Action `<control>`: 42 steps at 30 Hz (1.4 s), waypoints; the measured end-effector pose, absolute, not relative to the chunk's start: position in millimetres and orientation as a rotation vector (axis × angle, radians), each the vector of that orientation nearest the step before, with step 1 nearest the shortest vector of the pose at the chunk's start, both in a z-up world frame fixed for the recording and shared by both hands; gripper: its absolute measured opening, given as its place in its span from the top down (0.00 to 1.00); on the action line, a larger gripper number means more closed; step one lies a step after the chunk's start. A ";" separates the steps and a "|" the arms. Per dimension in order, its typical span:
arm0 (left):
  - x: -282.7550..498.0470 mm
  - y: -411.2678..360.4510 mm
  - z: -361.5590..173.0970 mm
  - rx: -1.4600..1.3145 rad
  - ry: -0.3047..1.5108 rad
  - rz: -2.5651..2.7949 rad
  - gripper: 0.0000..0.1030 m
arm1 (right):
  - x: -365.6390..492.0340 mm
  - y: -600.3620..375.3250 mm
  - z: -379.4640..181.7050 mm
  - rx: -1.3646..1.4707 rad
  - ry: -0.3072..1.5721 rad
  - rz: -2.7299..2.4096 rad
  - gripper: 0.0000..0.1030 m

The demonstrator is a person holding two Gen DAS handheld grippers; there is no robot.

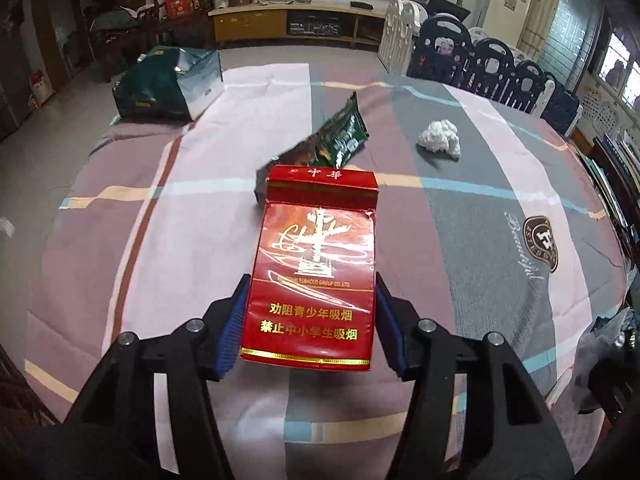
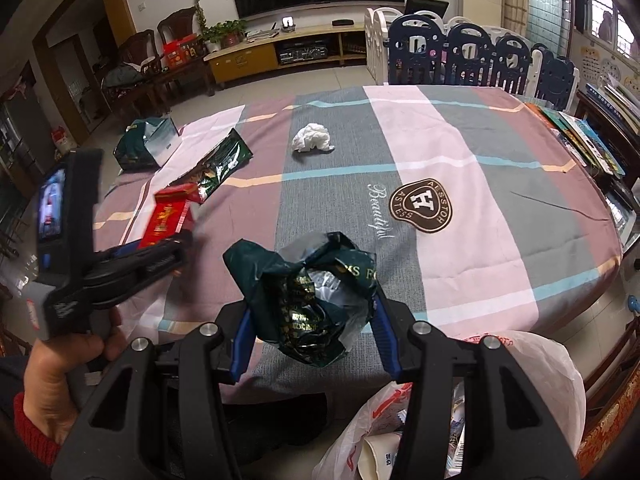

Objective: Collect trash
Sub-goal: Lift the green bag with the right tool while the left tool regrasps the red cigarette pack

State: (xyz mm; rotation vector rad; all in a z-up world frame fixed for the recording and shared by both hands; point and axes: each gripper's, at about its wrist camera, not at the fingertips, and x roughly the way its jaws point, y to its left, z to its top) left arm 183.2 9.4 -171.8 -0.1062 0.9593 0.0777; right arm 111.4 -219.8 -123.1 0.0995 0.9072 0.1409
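My left gripper [image 1: 310,320] is shut on a red cigarette pack [image 1: 316,264] and holds it above the striped tablecloth [image 1: 460,208]; both show at the left of the right wrist view [image 2: 170,216]. My right gripper [image 2: 310,332] is shut on a crumpled dark green wrapper [image 2: 316,296] near the table's front edge. A green foil snack bag [image 1: 332,140] lies flat beyond the pack. A crumpled white tissue [image 1: 440,138] lies to its right. A dark green bag [image 1: 168,84] stands at the far left.
A white plastic trash bag [image 2: 460,408] with paper scraps hangs open below the table's front edge, right of my right gripper. Books [image 2: 580,136] line the table's right edge. Playpen panels [image 2: 480,52] stand behind the table.
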 end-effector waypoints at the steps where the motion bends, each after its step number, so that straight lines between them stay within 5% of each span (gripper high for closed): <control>1: 178.9 10.1 -163.6 -0.101 0.945 0.085 0.44 | 109.9 -219.5 -121.4 0.100 0.904 0.140 0.51; 19: 111.5 25.9 -69.6 -0.055 0.773 0.162 0.44 | 82.9 -204.4 -99.3 0.109 0.866 0.171 0.51; 42: 108.8 29.0 -70.7 -0.053 0.776 0.168 0.44 | 80.8 -193.9 -97.5 0.081 0.867 0.194 0.51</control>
